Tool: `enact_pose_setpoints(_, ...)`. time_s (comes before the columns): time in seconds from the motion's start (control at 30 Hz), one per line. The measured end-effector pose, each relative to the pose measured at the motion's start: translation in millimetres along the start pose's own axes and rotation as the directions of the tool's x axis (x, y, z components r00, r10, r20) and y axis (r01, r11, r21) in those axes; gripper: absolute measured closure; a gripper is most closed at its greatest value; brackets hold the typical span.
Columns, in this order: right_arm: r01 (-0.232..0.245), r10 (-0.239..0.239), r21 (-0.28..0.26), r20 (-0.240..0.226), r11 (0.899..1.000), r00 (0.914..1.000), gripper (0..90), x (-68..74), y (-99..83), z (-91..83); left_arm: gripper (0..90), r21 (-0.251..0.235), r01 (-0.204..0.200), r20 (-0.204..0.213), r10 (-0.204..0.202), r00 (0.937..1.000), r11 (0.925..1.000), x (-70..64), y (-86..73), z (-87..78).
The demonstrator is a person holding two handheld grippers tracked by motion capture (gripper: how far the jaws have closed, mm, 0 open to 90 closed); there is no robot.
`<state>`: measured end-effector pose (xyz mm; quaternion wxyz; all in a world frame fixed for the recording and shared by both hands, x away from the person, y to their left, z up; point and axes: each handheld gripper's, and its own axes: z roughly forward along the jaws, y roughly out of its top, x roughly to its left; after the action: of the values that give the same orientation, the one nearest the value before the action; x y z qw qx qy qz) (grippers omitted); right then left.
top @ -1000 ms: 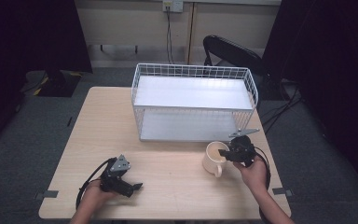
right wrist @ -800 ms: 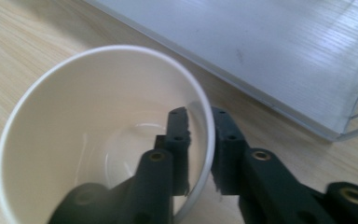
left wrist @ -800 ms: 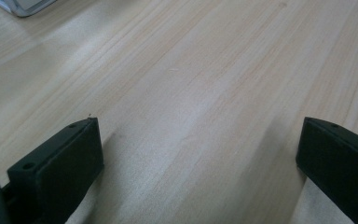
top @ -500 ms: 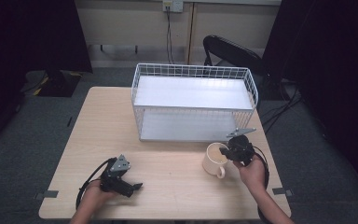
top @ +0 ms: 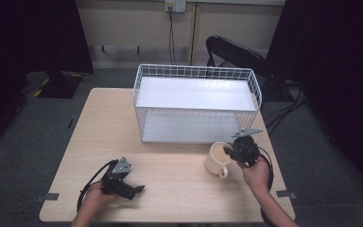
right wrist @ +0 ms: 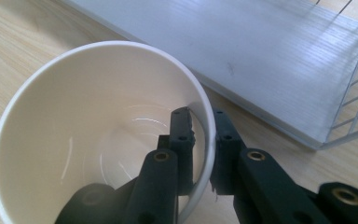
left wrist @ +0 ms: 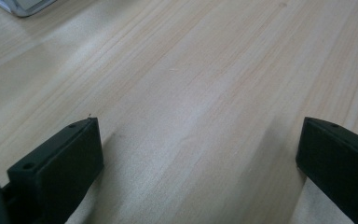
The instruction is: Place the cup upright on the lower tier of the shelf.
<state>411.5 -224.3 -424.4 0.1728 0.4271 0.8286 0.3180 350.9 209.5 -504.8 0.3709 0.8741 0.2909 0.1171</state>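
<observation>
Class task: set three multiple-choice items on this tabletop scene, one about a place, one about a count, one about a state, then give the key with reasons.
1. Where does the cream ceramic mug stand?
A. on the rack's top shelf
B. on the wooden table, in front of the white wire shelf rack
C. on the floor

2. How many shelves has the rack?
A. one
B. two
C. four

3. The right claw is
A. clamped over the mug's rim
B. wide open on bare table
C. holding the mug's handle

Key: B, it stands on the wood; B, upper and lower boards; A, one jaw inside, one outside.
</observation>
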Motion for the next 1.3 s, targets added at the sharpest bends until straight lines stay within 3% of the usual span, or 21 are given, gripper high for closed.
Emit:
enact_pose_setpoints(0.43,-0.012,0.013,-0.029,0.025,0.999,0.9996,82.3,2.1,9.8,-0.5,0.0,0.0,0.0,0.0,0.0,1.0,1.0,0.0,0.0,0.0)
enact_pose_setpoints(1.3,-0.064,0.069,-0.067,0.083,0.996,0.9941,82.3,-11.5,25.8,-2.8,0.0,-0.001,0.001,0.0,-0.001,1.0,1.0,0.0,0.0,0.1)
